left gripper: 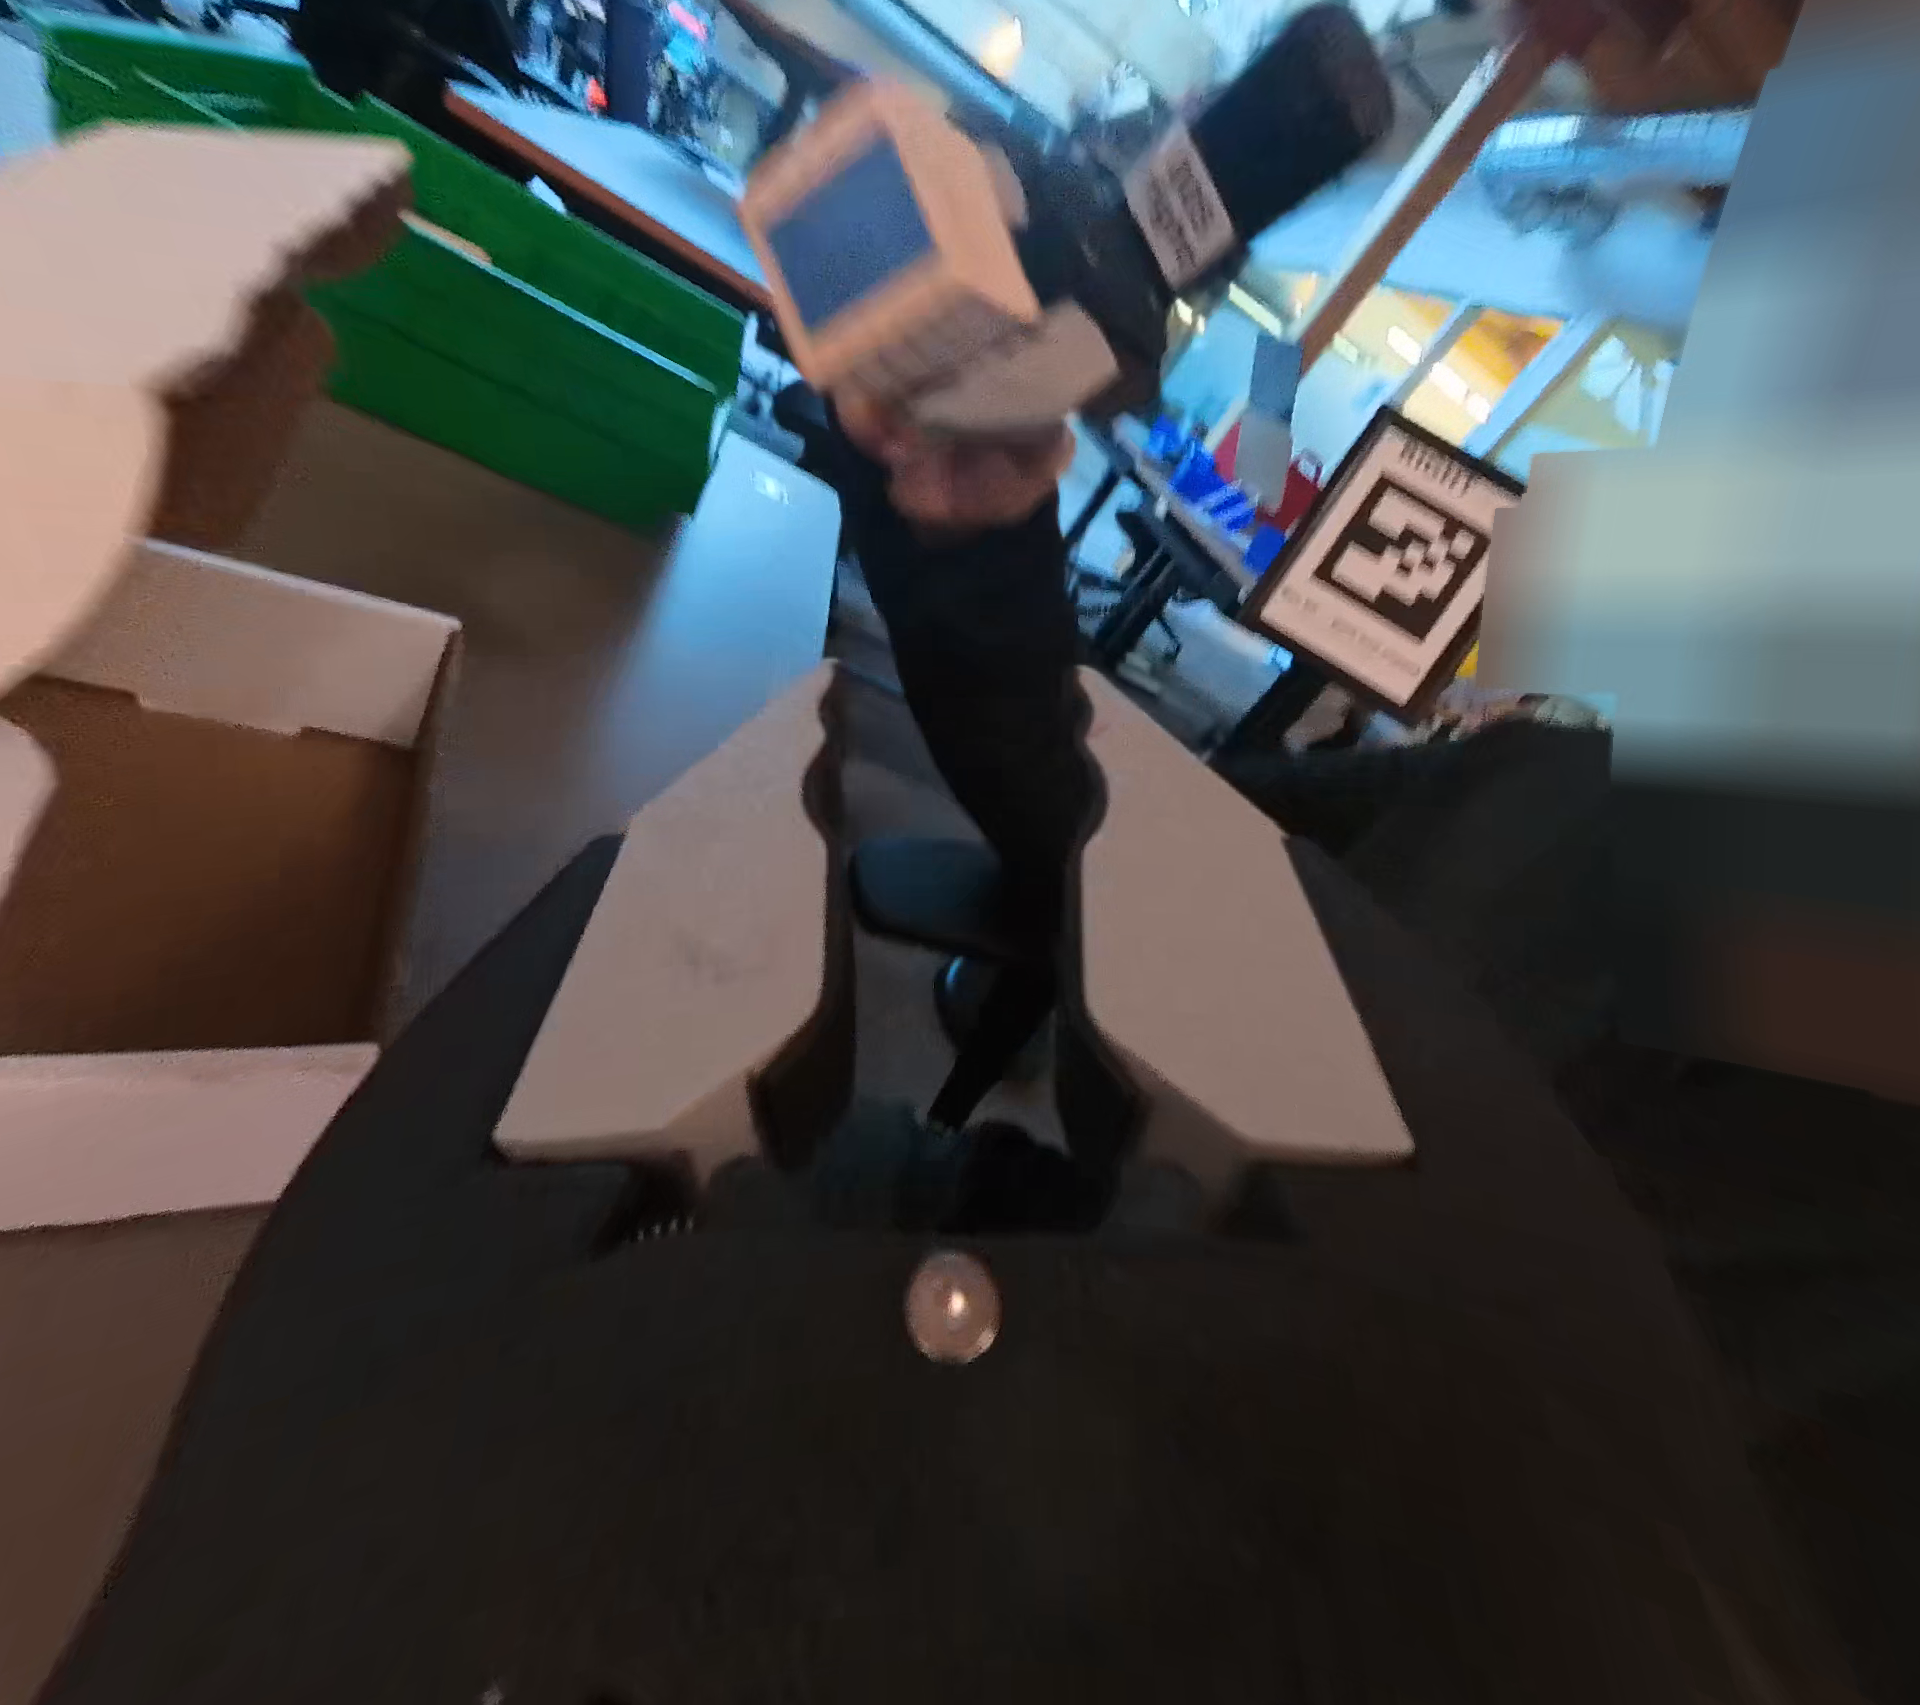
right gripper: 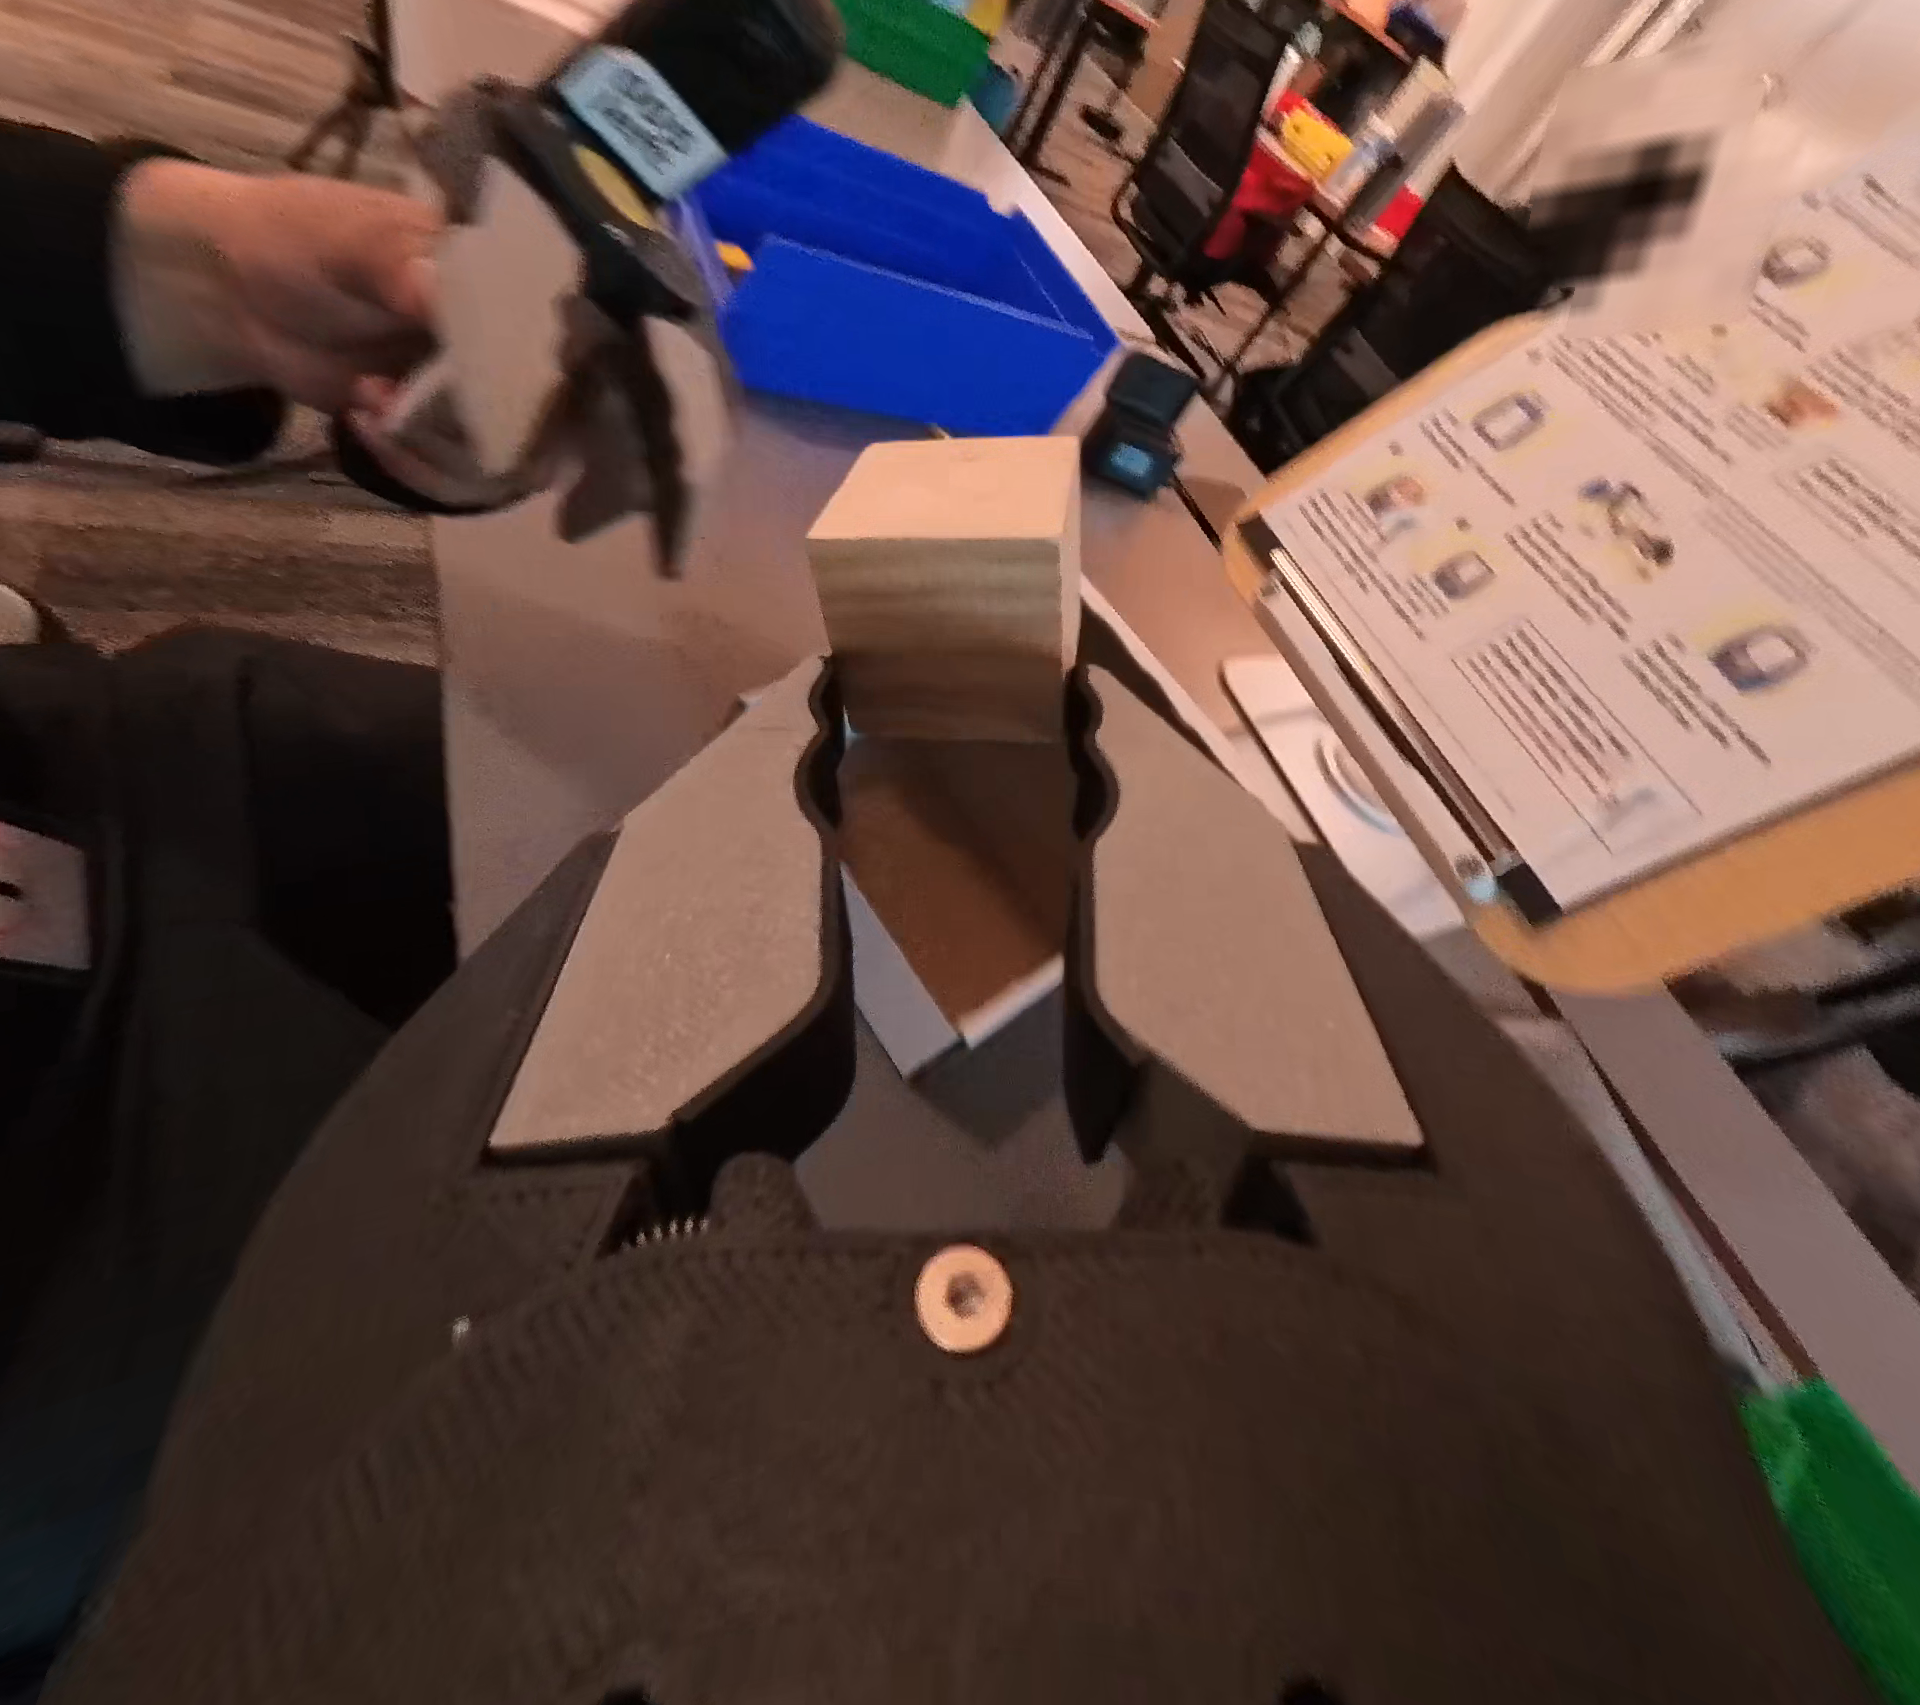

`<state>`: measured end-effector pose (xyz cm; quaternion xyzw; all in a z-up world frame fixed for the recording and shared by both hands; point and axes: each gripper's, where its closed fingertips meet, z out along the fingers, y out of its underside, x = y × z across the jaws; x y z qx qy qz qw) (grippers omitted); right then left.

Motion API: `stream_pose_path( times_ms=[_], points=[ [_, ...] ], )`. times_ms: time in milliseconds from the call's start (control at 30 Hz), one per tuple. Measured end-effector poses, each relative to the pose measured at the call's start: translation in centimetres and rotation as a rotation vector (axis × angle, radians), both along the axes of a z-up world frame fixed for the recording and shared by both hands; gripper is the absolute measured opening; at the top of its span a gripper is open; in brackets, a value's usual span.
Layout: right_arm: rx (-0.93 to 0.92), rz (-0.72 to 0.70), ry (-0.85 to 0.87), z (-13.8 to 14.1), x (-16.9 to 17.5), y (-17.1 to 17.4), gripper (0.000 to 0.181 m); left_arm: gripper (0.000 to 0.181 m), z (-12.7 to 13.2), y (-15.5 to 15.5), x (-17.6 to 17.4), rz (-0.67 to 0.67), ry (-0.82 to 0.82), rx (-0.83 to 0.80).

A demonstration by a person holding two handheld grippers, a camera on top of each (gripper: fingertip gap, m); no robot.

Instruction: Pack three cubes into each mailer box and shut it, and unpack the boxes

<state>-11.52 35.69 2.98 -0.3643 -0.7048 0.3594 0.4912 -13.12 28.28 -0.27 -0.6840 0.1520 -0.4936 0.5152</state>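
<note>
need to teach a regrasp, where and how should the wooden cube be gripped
Grip the wooden cube across two opposite flat side faces, coming at it head-on, as the right gripper does now. Its parallel faces fit flat between the fingers, and only its near end is pinched at the fingertips.

Open mailer box [left gripper: 208,824]: cut off at my left view's edge, interior contents not visible.
Wooden cube [right gripper: 951,585]: lower part hidden between my right tongs [right gripper: 951,699].
My left tongs [right gripper: 540,367], seen from the right view: motion-blurred, jaw gap unreadable.
Clipboard [right gripper: 1558,616]: cropped by frame, pictures blurred.
</note>
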Motion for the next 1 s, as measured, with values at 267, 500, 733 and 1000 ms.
stream_pose_path(
  times_ms=[267,500,733,1000],
  points=[
    [0.006,-0.14,-0.088,-2.1,0.3,4.5,0.042,0.005,-8.4,1.8,2.7,0.082,0.571,-0.051],
    [-0.004,-0.134,-0.135,-3.4,0.4,4.9,0.042,0.001,-9.7,5.7,1.4,0.245,0.793,0.014],
    [-0.035,-0.094,-0.183,-4.6,0.5,4.9,0.041,0.016,-13.4,8.2,-1.1,0.302,1.027,-0.135],
    [-0.016,-0.13,-0.225,-6.1,-1.6,4.7,0.042,0.0,-16.8,7.3,-2.3,0.147,1.223,-0.269]
  ],
)
